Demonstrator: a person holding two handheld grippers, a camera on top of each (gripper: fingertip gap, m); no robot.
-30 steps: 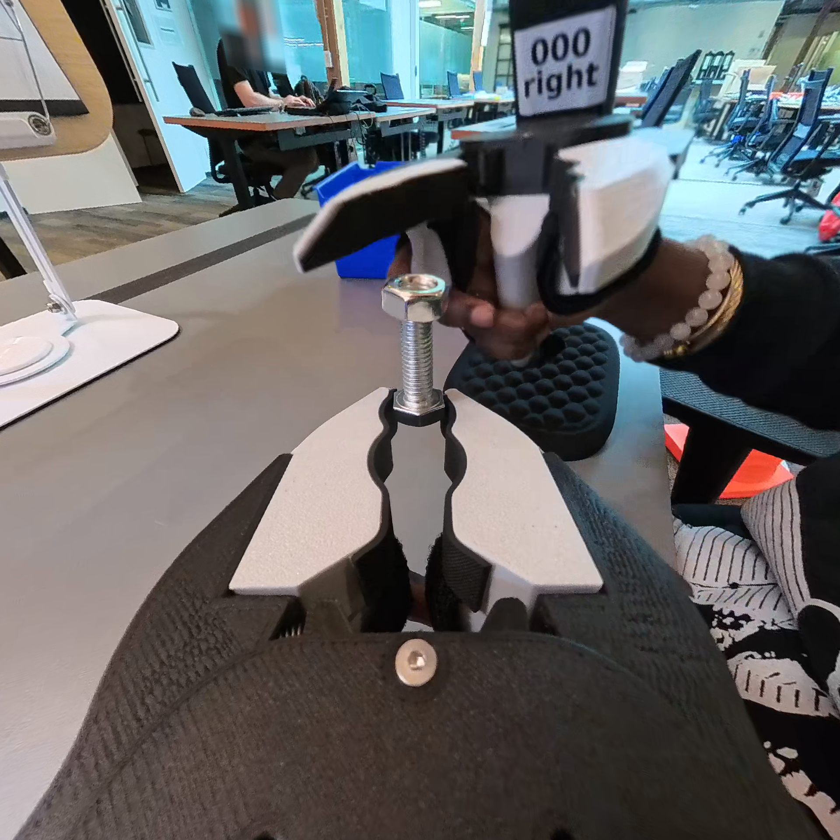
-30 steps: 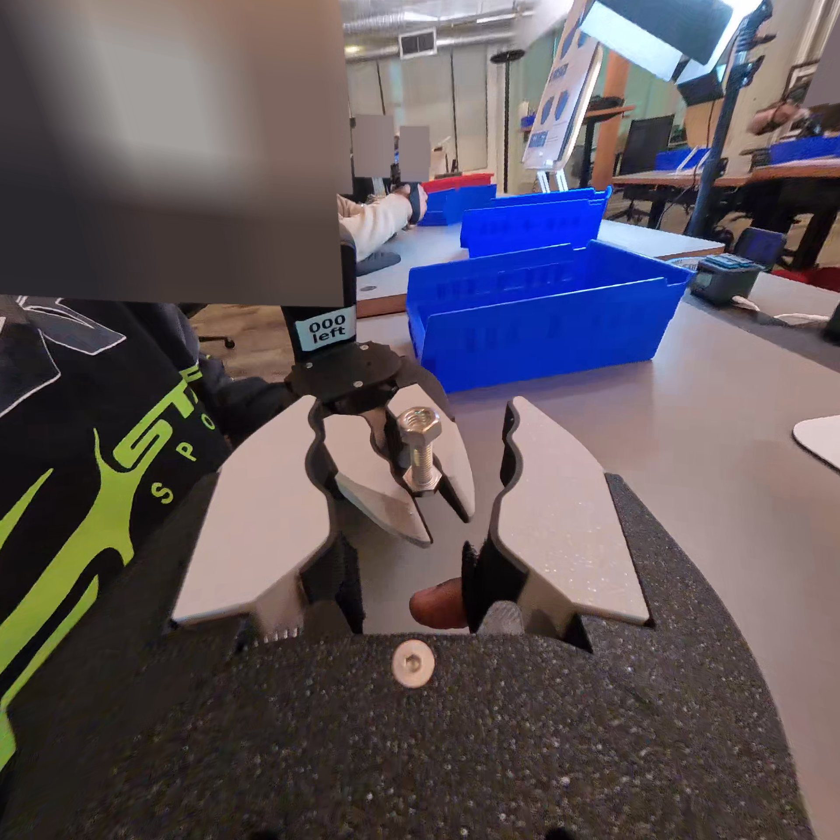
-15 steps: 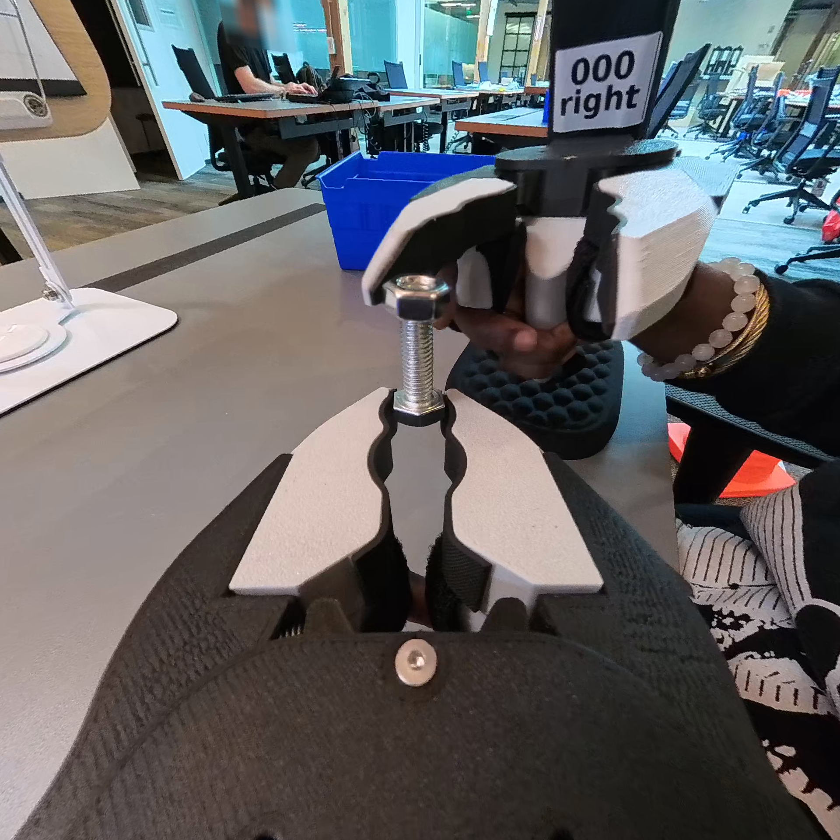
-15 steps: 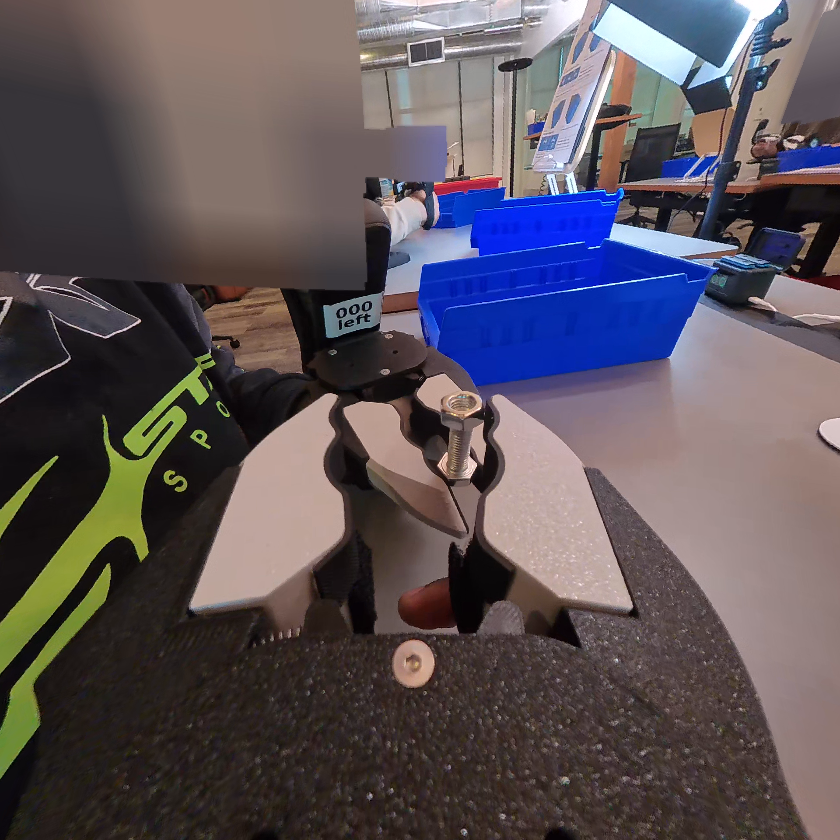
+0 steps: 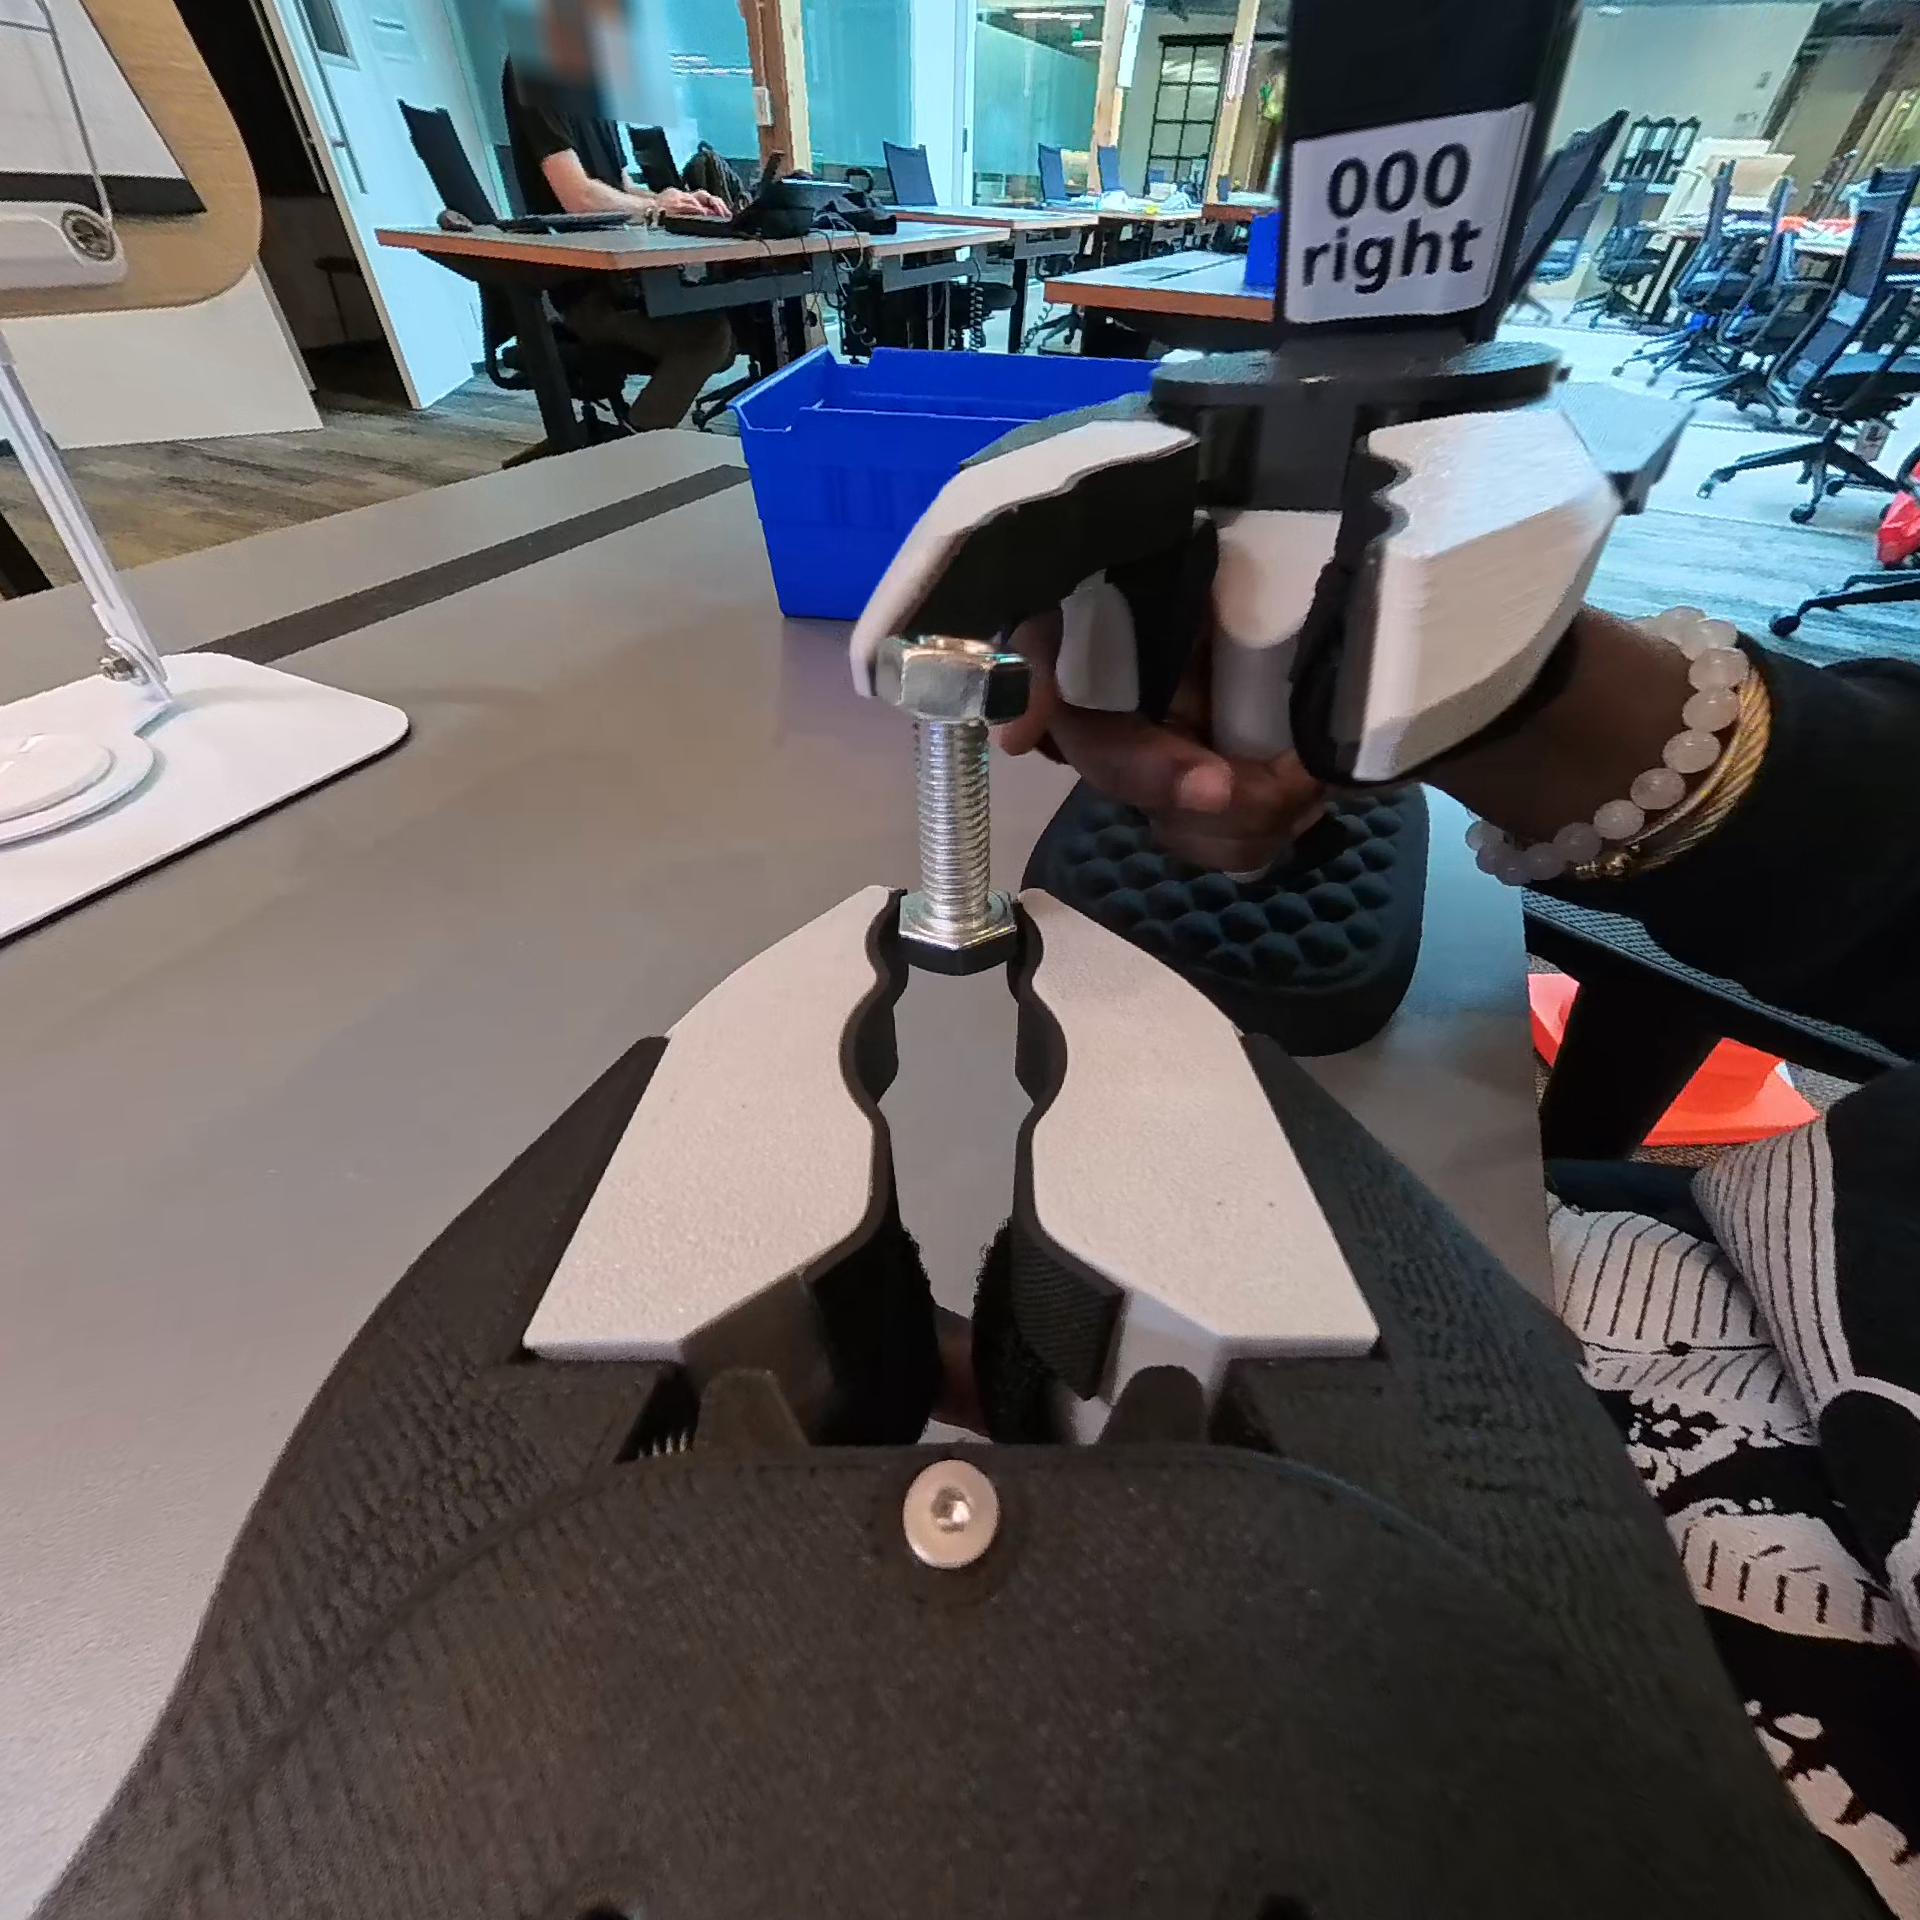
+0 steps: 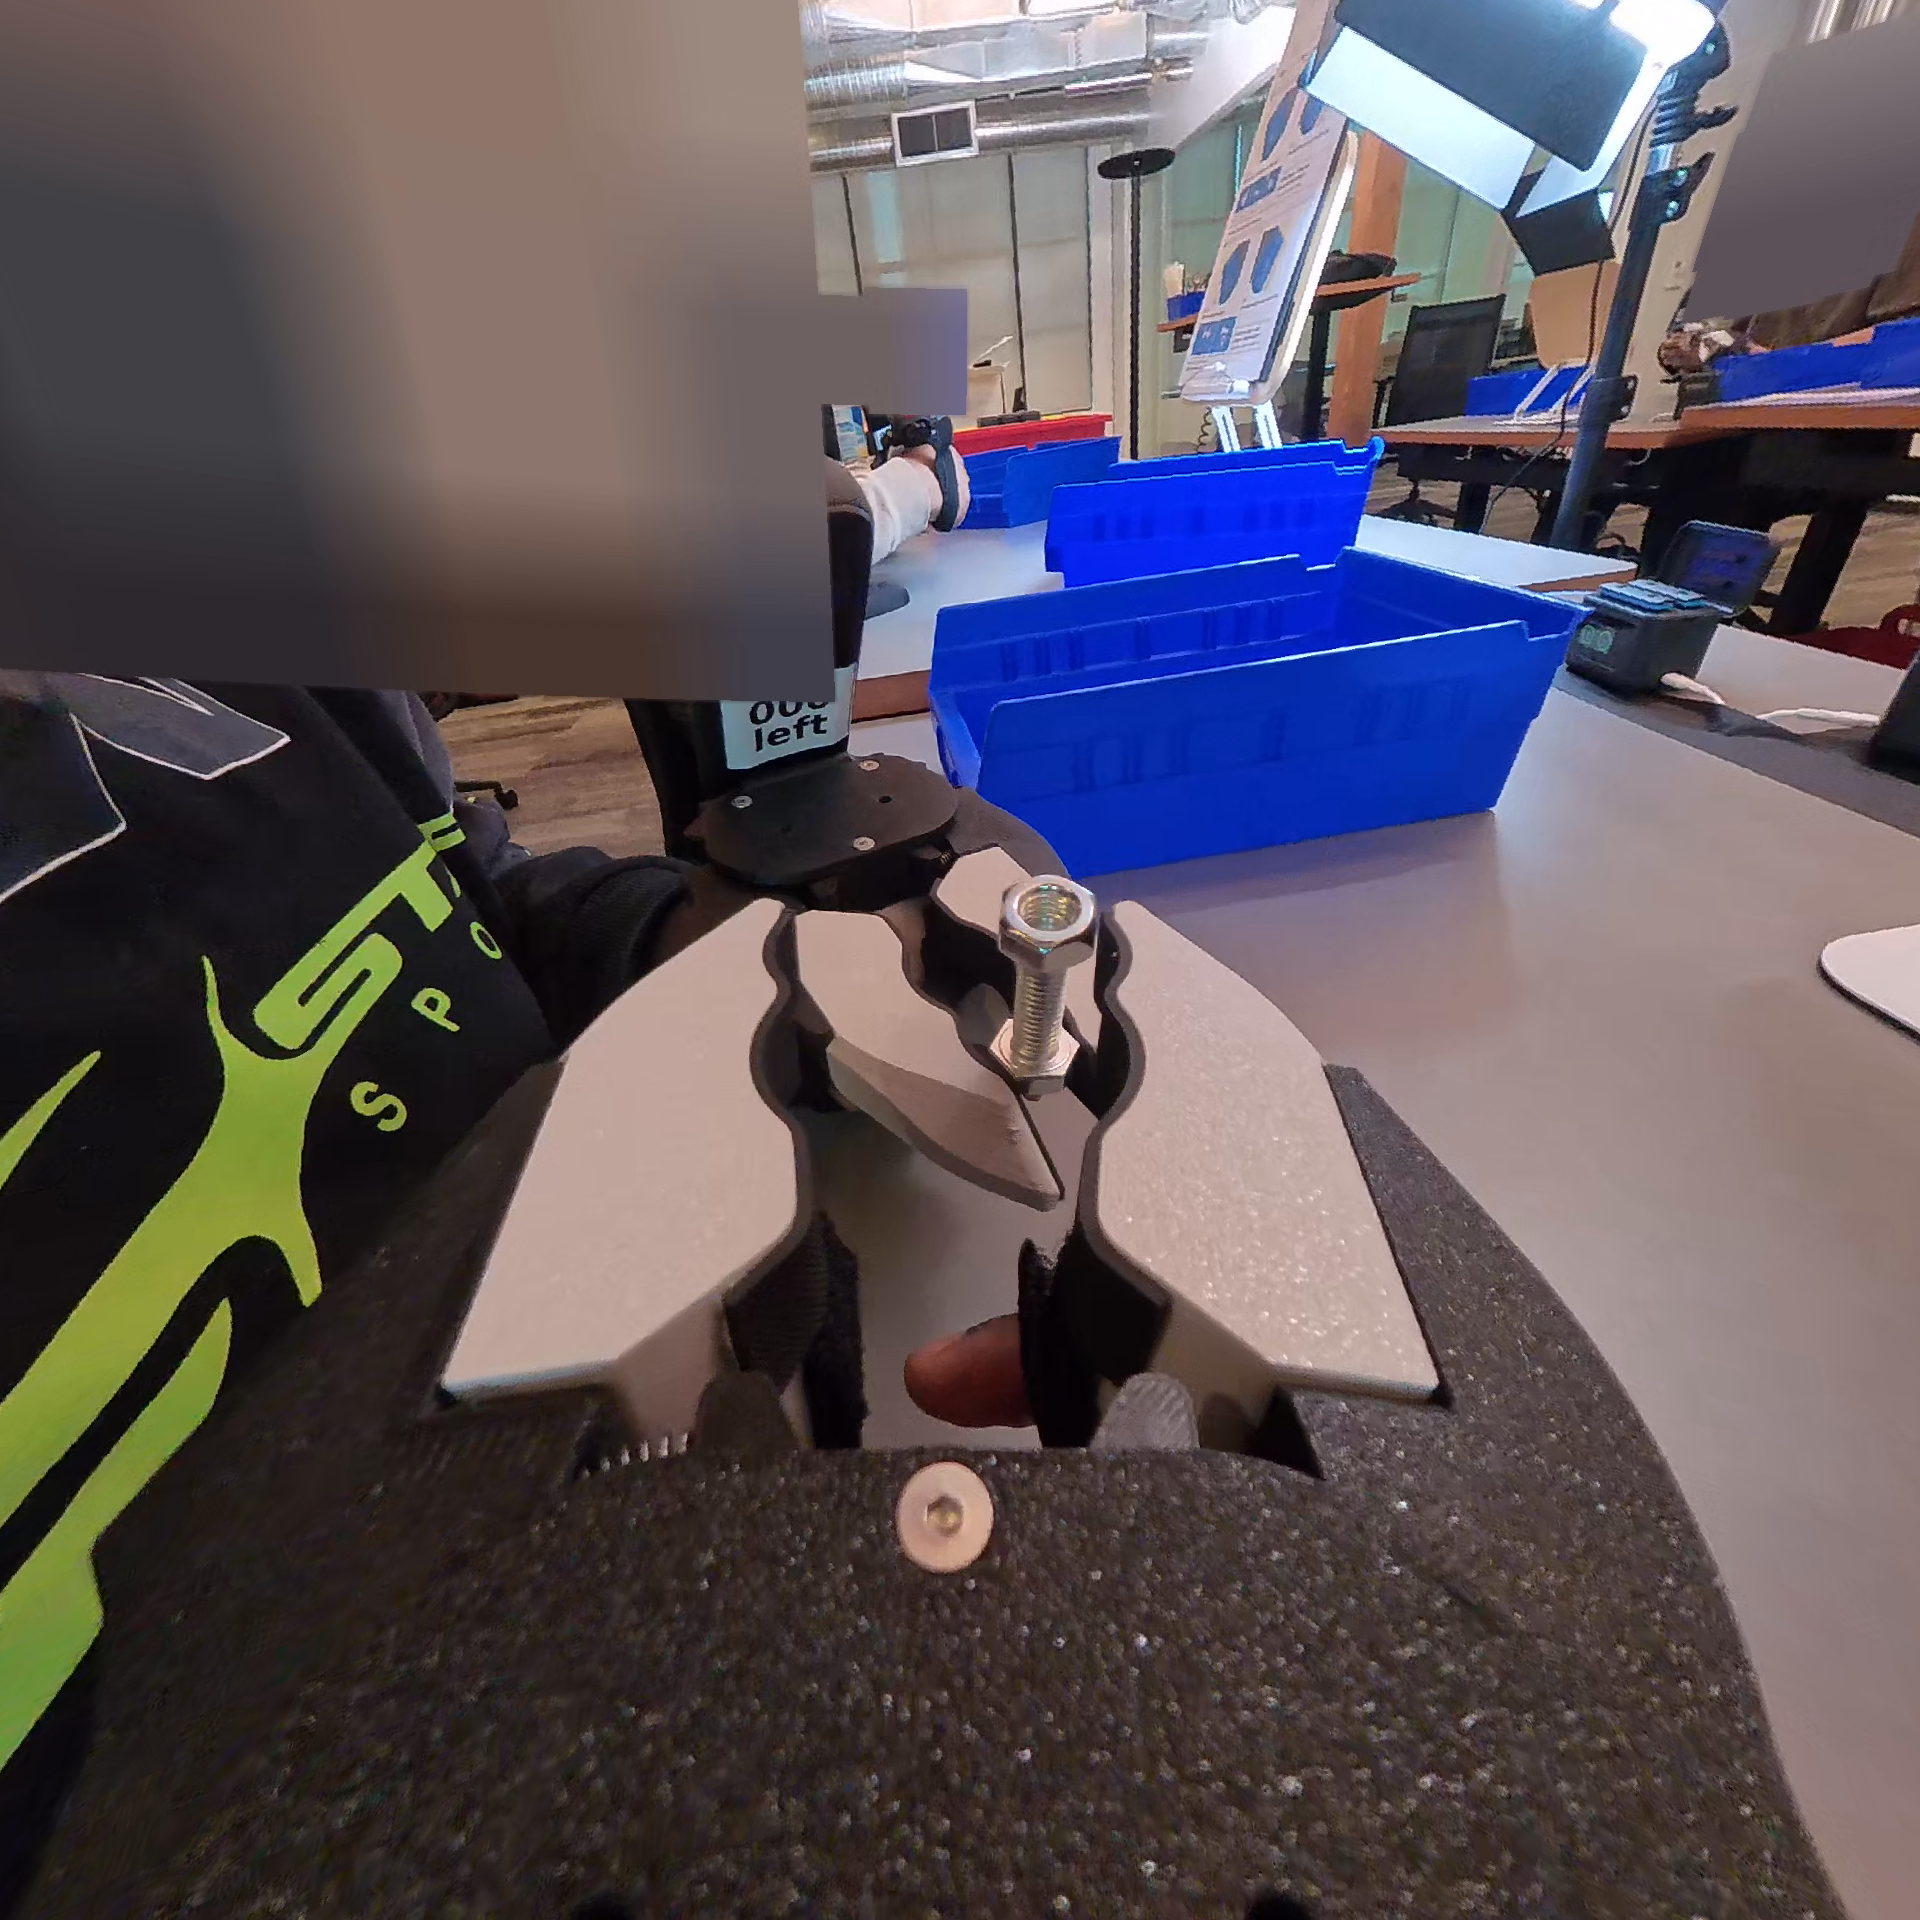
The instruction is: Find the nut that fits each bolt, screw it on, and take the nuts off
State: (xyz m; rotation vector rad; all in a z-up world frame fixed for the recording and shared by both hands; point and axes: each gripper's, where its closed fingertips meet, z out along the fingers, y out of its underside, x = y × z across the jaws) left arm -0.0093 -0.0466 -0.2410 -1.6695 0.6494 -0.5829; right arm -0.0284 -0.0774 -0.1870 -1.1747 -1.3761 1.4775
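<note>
- The left gripper (image 5: 956, 935) is clamped on the head of the bolt (image 5: 954, 821), holding it upright above the grey table (image 5: 468, 935).
- The right gripper (image 6: 940, 940) gapes wide; one fingertip (image 5: 883, 665) touches the nut (image 5: 951, 681) at the bolt's top.

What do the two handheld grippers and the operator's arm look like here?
Both the left gripper and right gripper have pale grey wavy-edged fingers in textured black bodies, each with a white label. A black sleeve, with a white bead bracelet at the wrist.
</note>
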